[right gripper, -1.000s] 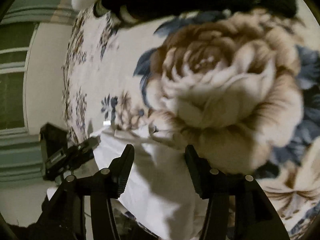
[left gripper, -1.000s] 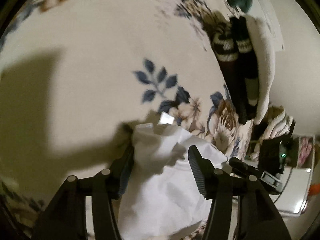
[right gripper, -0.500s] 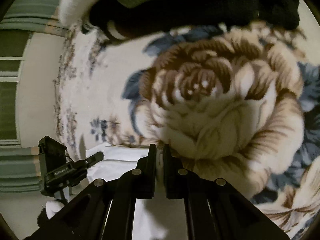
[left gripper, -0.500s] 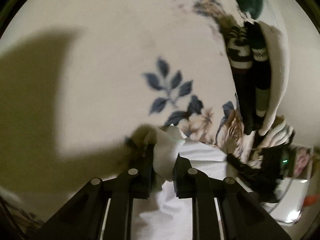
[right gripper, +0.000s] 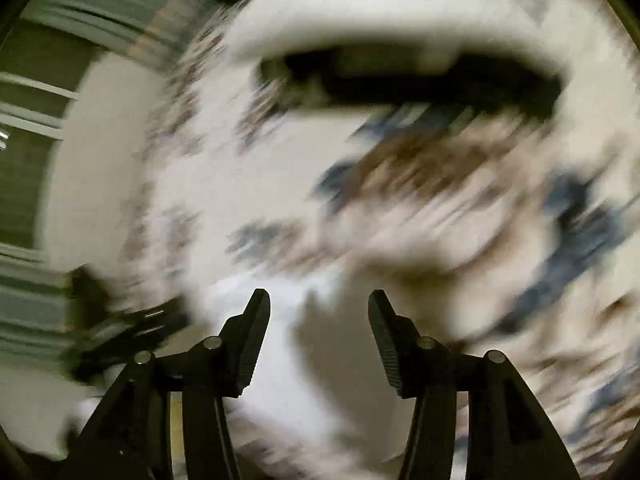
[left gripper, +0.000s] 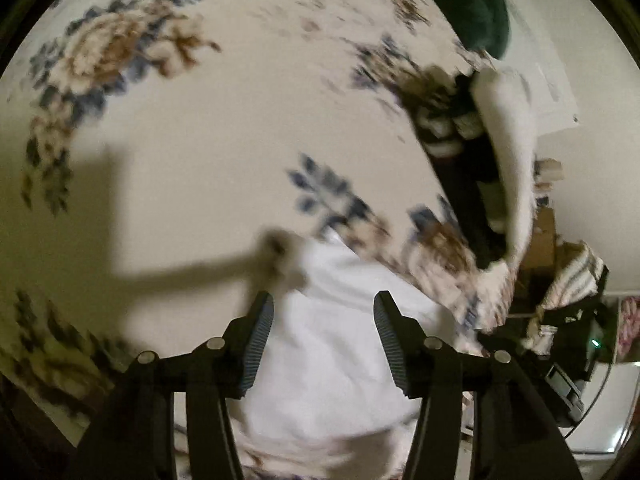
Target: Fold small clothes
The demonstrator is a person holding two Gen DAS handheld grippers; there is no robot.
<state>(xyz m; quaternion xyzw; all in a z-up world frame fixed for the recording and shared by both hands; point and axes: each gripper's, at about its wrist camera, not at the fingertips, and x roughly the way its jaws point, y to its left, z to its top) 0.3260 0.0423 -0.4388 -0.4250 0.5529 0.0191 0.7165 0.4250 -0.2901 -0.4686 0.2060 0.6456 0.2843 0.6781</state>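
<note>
A small white garment (left gripper: 328, 340) lies on the floral blanket (left gripper: 200, 140), its far edge just past my left gripper's tips. My left gripper (left gripper: 324, 296) hovers above it with its jaws opening. The cloth shows in the gap below them, and the pads do not press it. In the blurred right wrist view, my right gripper (right gripper: 318, 292) is also opening above the same white garment (right gripper: 280, 368), with nothing clamped. The left gripper shows there as a dark shape (right gripper: 120, 332) at the left.
A pile of dark striped clothes (left gripper: 460, 168) beside a white folded piece (left gripper: 516, 152) lies at the far right of the blanket, and a dark green item (left gripper: 476, 4) lies beyond it. The same pile (right gripper: 400, 76) is ahead in the right view. Clutter (left gripper: 572, 280) stands past the bed's edge.
Half a second ago both grippers were shut on the white garment's edge. Now both stand apart and have lifted away, and the garment lies on the blanket. Both views have pulled back.
</note>
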